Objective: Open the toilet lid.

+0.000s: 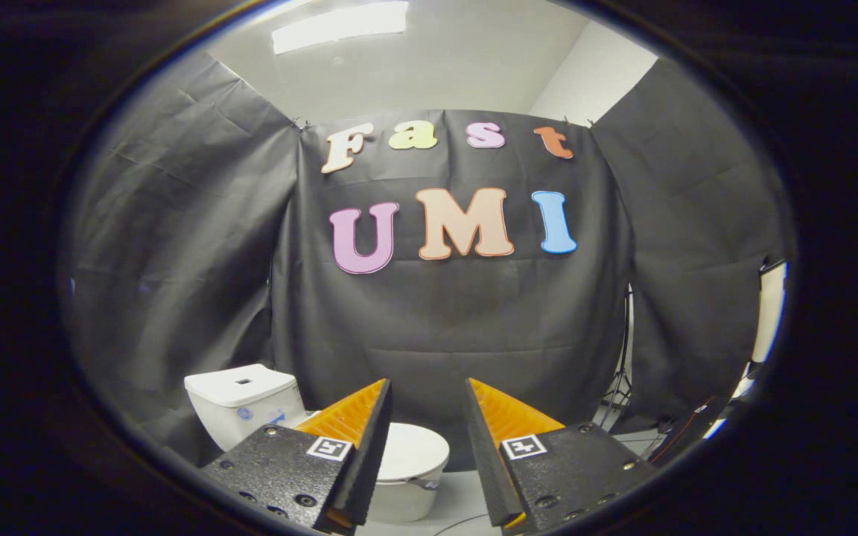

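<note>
A white toilet stands on the floor below and beyond my fingers, turned so its tank (241,402) is to the left and its bowl (399,499) to the right. Its lid (415,451) lies flat and closed on the bowl, partly hidden behind my left finger (358,432). My gripper (427,388) is open, held well above and short of the toilet, with nothing between the fingers. The right finger (500,432) is clear of the toilet.
Black cloth walls close in the booth behind and on both sides of the toilet. A light stand with thin legs (623,372) and cables sits at the right gap in the cloth. Pale floor (459,499) lies in front of the bowl.
</note>
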Motion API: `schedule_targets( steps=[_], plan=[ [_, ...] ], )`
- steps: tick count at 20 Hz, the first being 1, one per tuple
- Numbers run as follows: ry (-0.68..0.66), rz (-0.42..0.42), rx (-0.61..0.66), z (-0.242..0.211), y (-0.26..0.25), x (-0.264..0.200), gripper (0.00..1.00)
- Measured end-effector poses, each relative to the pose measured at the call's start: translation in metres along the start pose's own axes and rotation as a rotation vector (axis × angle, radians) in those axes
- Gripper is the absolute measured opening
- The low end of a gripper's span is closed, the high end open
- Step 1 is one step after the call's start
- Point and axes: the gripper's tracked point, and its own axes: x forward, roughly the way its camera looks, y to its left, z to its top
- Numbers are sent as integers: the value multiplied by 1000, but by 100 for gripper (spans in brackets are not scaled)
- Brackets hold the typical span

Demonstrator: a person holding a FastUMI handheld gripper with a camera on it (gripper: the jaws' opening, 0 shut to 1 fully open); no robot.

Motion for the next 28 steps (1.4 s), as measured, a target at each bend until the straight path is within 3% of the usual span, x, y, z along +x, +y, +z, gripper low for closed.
schedule_targets(
  steps=[4,9,19,28],
  plan=[
    [23,1,31,-8,2,9,59],
    [-2,-37,165,-13,2,34,59],
    [200,-142,640,-107,-9,92,58],
    [227,-222,1072,-216,-19,139,58]
  ],
)
